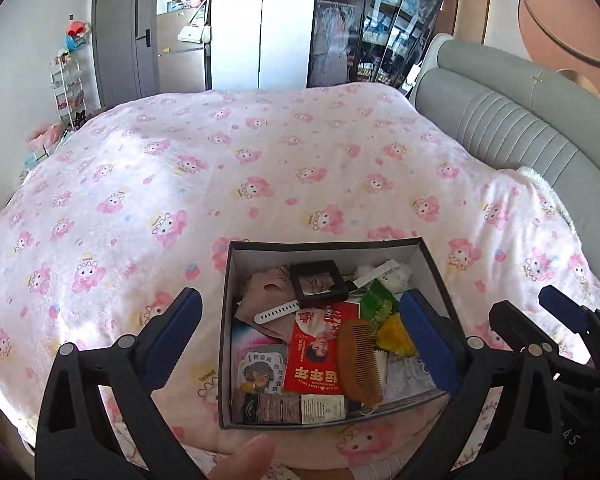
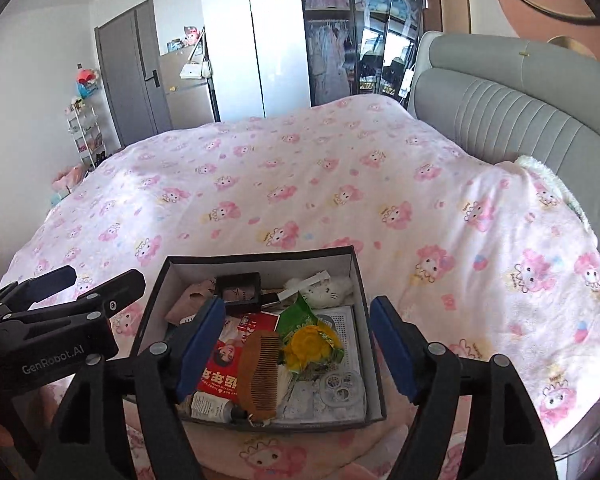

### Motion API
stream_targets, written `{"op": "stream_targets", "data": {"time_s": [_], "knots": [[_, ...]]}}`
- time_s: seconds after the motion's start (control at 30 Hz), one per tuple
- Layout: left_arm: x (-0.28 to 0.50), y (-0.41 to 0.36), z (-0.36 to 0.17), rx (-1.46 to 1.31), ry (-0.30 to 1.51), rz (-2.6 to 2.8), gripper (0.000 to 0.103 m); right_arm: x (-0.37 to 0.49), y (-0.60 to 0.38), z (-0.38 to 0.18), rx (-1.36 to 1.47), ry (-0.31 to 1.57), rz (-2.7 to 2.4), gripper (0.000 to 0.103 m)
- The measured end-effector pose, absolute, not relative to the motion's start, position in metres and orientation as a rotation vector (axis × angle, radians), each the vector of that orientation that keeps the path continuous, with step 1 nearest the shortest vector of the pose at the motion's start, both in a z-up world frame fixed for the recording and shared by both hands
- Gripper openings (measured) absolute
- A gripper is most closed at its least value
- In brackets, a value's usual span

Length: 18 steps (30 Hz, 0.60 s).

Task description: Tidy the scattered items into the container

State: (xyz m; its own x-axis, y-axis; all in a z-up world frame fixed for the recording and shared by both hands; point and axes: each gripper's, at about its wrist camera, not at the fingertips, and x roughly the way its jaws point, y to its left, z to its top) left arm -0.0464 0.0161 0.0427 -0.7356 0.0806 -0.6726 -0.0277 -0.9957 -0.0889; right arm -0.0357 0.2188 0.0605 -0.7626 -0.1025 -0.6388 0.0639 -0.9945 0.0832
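Observation:
A dark box (image 1: 324,245) with a white inside sits on the near part of a bed covered by a pink cartoon-print blanket (image 1: 220,160). Inside lie a wooden comb (image 1: 360,360), a red booklet (image 1: 312,360), a yellow flower in a green packet (image 1: 394,334), a white plush (image 1: 396,274), a white watch (image 1: 278,312) and a black frame (image 1: 320,282). My left gripper (image 1: 300,298) hangs open above the box, holding nothing. My right gripper (image 2: 298,304) is open and empty too, over the same box (image 2: 260,258), with the comb (image 2: 262,372) below it. The two grippers are side by side.
A grey padded headboard (image 1: 500,120) runs along the bed's right side. Beyond the bed stand a white wardrobe (image 2: 256,40), a glass-fronted closet (image 2: 332,40), a grey door (image 2: 128,72) and a white shelf rack (image 2: 86,132). A thumb (image 1: 244,460) shows at the bottom edge.

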Motion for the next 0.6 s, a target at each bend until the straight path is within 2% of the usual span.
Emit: {"op": "stream_targets", "data": {"time_s": [0.3, 0.6], "knots": [[0.031, 0.008, 0.07, -1.03, -0.147, 2.938, 0.102, 0.038, 0.223, 0.087, 0.926, -0.096, -2.959, 0.079], [0.068, 0.007, 0.076, -1.006, -0.131, 2.949, 0.102, 0.07, 0.216, 0.089, 0.921, -0.065, -2.943, 0.079]]}}
